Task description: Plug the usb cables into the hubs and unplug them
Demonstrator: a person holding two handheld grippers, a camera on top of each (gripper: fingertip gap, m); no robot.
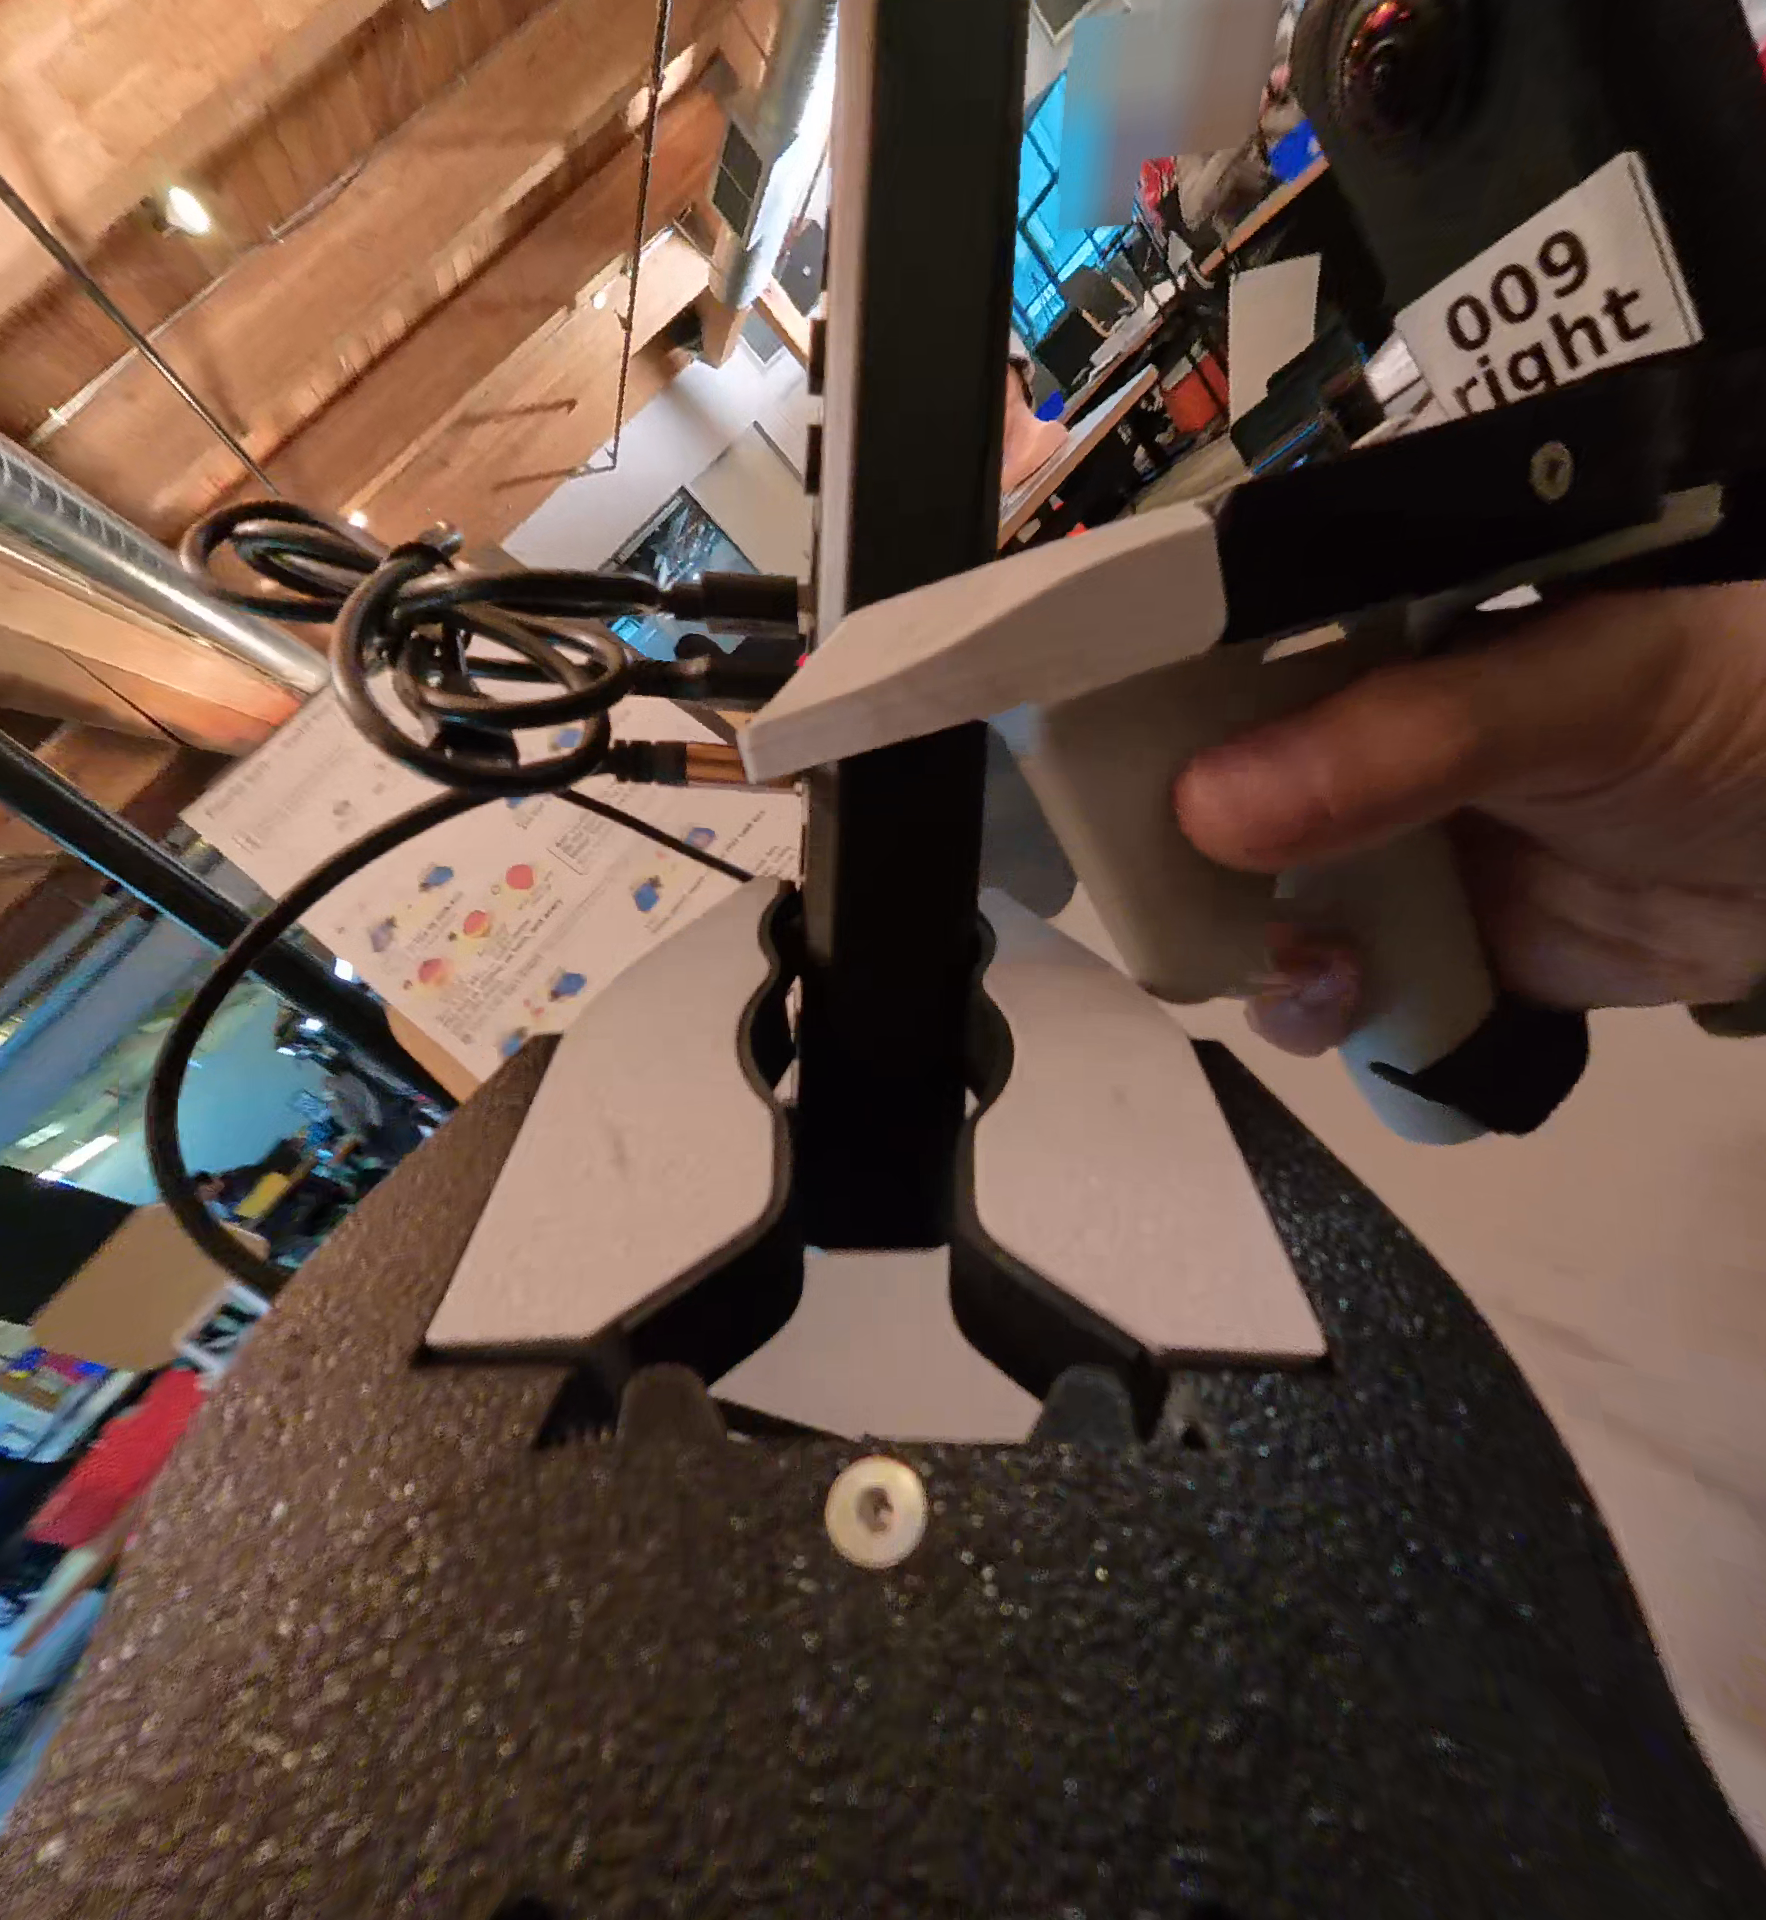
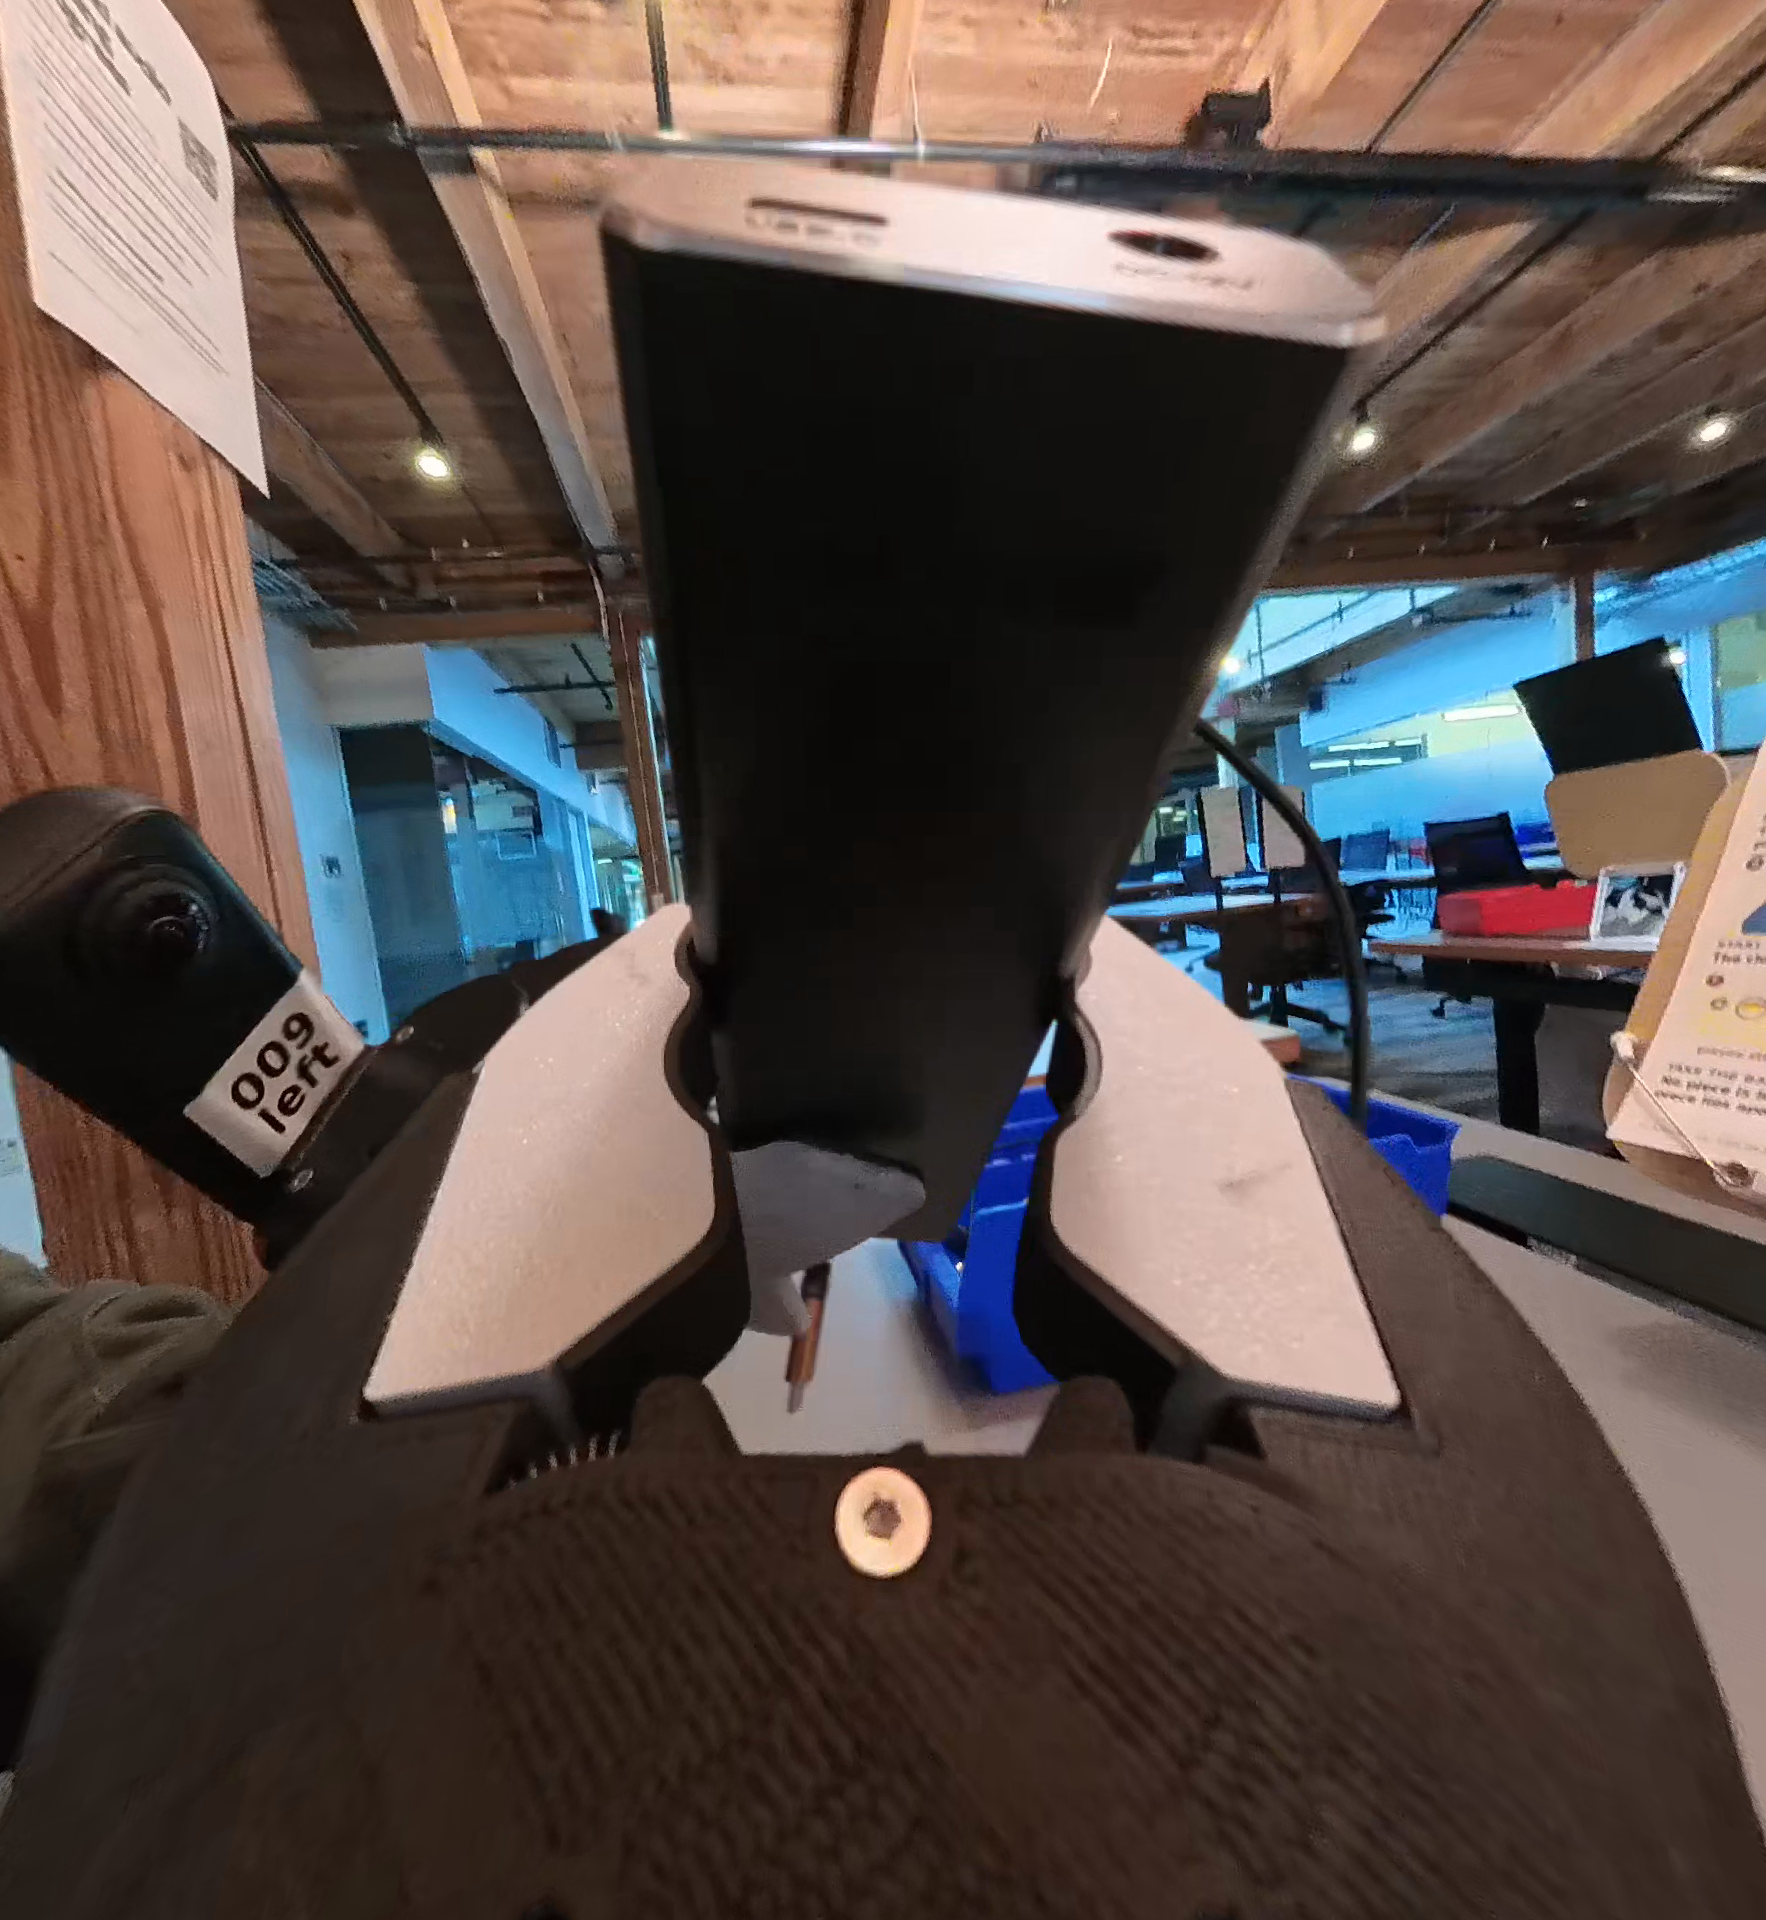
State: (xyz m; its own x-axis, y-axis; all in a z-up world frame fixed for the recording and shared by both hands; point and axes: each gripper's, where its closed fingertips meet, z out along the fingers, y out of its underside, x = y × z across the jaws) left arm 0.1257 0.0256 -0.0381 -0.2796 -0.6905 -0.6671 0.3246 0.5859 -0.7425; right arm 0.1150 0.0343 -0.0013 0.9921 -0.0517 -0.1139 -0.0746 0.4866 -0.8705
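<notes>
Black hub (image 1: 910, 436) upright, lifted; black usb cables (image 1: 484, 644) plugged into side, apparently three; slack coiled.

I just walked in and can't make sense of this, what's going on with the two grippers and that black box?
A person is working a black USB hub with two hand-held grippers. The left gripper clamps the hub upright, and the right gripper, held in a hand, closes across the same hub from the side. Two black cable plugs sit in the hub's side ports. A gold-coloured plug lies just below them, its tip hidden behind a right finger.
</notes>
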